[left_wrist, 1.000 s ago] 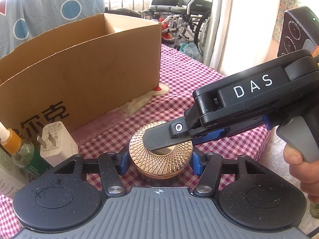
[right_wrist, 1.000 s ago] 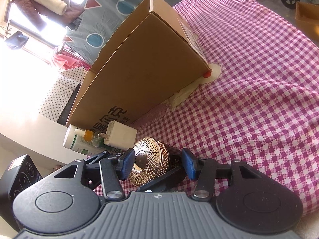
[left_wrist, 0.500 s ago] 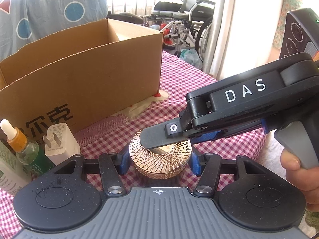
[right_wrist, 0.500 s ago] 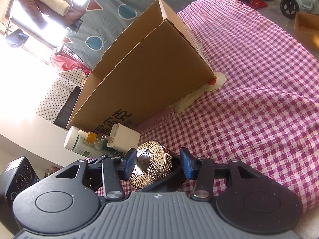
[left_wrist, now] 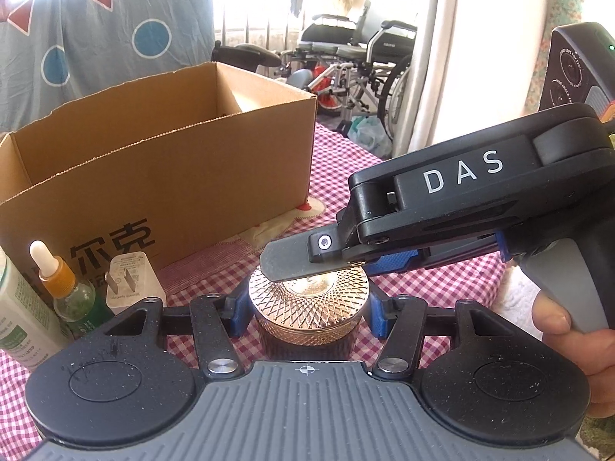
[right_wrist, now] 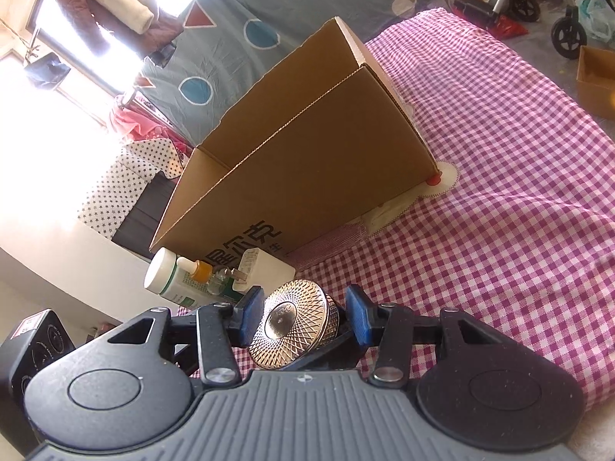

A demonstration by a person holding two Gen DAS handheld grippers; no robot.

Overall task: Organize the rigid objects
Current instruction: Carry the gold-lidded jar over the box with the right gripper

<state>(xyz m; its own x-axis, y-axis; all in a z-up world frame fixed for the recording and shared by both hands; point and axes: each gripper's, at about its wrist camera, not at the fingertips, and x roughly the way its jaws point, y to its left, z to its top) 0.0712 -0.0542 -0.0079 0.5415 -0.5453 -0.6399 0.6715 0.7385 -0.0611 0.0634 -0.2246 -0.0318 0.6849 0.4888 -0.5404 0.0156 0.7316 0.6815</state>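
White capital letters "DAS" stand on the black body of the right gripper [left_wrist: 319, 265], at the right of the left wrist view. On the cardboard box [left_wrist: 165, 180], lower left of that view, large black Chinese characters read "尔克"; the same print shows on the box side in the right wrist view. Small print on the white charger [left_wrist: 128, 282] and the green-and-white bottle [left_wrist: 19, 330] is too fine to read.

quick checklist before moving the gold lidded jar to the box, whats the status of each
1. Left gripper jaws shut on the jar sides: ok.
2. Right gripper jaws across the jar top to bottom: ok.
3. Jar clear of the tablecloth: cannot tell.
4. Cardboard box open on top: ok.
5. Room inside the box: cannot tell, floor hidden.
6. Charger and dropper bottle out of the path: ok, both stand to the left.
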